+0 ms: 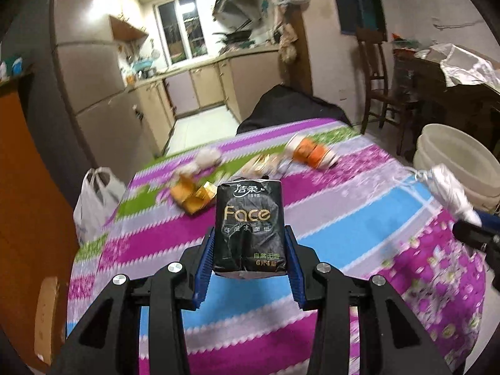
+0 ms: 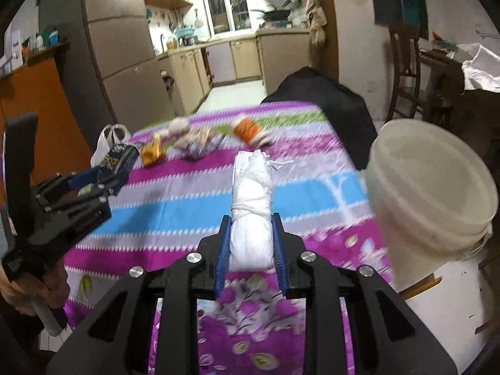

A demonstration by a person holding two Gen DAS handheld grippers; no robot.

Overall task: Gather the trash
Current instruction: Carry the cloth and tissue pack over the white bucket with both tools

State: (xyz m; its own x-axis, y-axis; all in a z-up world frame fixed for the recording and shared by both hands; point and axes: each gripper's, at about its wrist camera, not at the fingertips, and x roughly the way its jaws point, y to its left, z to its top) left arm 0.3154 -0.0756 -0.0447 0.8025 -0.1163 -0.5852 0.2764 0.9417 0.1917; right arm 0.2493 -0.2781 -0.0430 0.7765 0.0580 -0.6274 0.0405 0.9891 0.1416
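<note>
My left gripper (image 1: 249, 250) clamps a light, crushable tissue pack (image 1: 249, 228) by its sides; my right gripper (image 2: 251, 243) pinches a soft white bundle (image 2: 251, 212) at its base.

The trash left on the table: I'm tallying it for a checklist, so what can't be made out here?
- Far trash pile, left wrist view: motion blur smears the pieces; count and kinds unclear.
- White bucket, right wrist view: blurred; contents not visible.
- White plastic bag, left wrist view: table edge hides its lower part.
</note>
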